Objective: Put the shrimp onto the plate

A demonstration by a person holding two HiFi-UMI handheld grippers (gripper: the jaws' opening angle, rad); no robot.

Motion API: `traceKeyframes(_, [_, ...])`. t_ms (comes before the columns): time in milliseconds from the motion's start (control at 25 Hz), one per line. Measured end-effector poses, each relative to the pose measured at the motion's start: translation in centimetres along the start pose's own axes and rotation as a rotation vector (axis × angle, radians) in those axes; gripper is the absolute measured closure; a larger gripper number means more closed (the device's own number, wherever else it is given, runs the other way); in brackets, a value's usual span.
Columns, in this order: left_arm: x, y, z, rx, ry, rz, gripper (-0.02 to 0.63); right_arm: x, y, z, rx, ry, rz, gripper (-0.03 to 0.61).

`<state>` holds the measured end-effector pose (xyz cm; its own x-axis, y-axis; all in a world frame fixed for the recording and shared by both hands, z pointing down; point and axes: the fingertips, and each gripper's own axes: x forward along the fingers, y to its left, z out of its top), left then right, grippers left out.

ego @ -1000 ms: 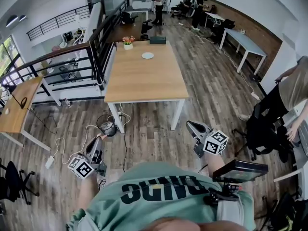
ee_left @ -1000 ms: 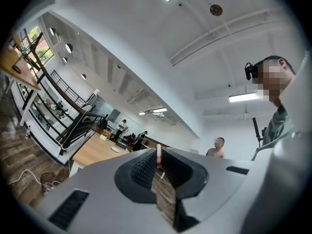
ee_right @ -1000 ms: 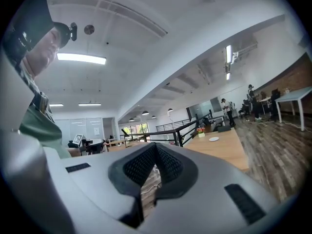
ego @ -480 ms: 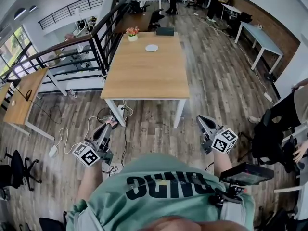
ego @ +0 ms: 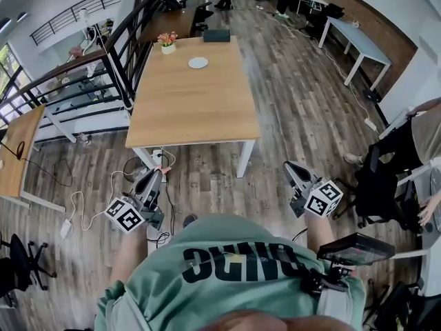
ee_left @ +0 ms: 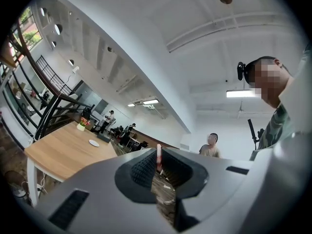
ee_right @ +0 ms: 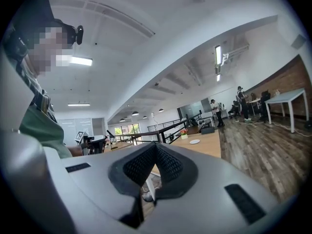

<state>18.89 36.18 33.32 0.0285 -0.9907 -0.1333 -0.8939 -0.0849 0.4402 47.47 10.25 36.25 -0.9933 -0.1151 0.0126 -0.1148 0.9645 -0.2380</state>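
Observation:
A small white plate [ego: 198, 63] lies at the far end of a long wooden table [ego: 186, 116]; it also shows as the plate [ee_left: 93, 143] in the left gripper view and the plate [ee_right: 194, 142] in the right gripper view. My left gripper [ego: 159, 176] hangs over the floor short of the table's near end, shut on a thin pink and white shrimp [ee_left: 158, 158] that sticks up between its tips. My right gripper [ego: 289, 166] is held at the right, also over the floor, jaws shut with nothing in them.
A flower pot [ego: 166, 41] and a black box [ego: 216, 35] stand at the table's far end. A black railing [ego: 103, 67] runs along the left. Cables and a power strip [ego: 67, 227] lie on the floor. A person sits at the right edge [ego: 413, 136].
The head view has swung, so the table now sits further left and a little closer. Both grippers have kept their pose in front of the body, the left one slightly higher.

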Motion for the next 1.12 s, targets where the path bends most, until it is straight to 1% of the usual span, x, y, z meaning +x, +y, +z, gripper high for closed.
traceKeyframes(200, [2.6, 6.0, 3.3, -0.006, 0.000, -0.062, 0.583, 5.2, 0.1, 2.1, -0.031, -0.017, -0.063, 0.575])
traceKeyframes(360, [3.9, 11.2, 7.6, 0.036, 0.000, -0.095, 0.583, 11.5, 0.6, 3.6, -0.028, -0.031, -0.090, 0.575])
traceKeyframes(520, [4.2, 16.6, 10.8, 0.062, 0.008, -0.097, 0.583, 17.4, 0.7, 3.9, -0.029, -0.038, -0.100, 0.575])
traceKeyframes(640, [4.4, 20.9, 12.7, 0.056, 0.012, -0.087, 0.583, 21.4, 0.7, 4.0, -0.041, -0.033, -0.110, 0.575])
traceKeyframes(760, [4.7, 25.2, 14.5, 0.043, 0.004, -0.067, 0.583, 25.6, 0.4, 4.0, -0.032, -0.010, -0.124, 0.575])
traceKeyframes(880, [5.7, 28.7, 15.2, 0.032, -0.001, -0.039, 0.583, 29.5, -1.1, 3.6, -0.026, 0.020, -0.111, 0.575])
traceKeyframes(960, [6.7, 30.5, 15.0, 0.033, 0.004, -0.027, 0.583, 31.7, -2.6, 2.8, -0.027, 0.037, -0.089, 0.575])
traceKeyframes(1120, [11.4, 33.2, 13.9, 0.036, 0.035, -0.015, 0.583, 34.7, -7.4, 2.5, -0.006, 0.041, -0.076, 0.575])
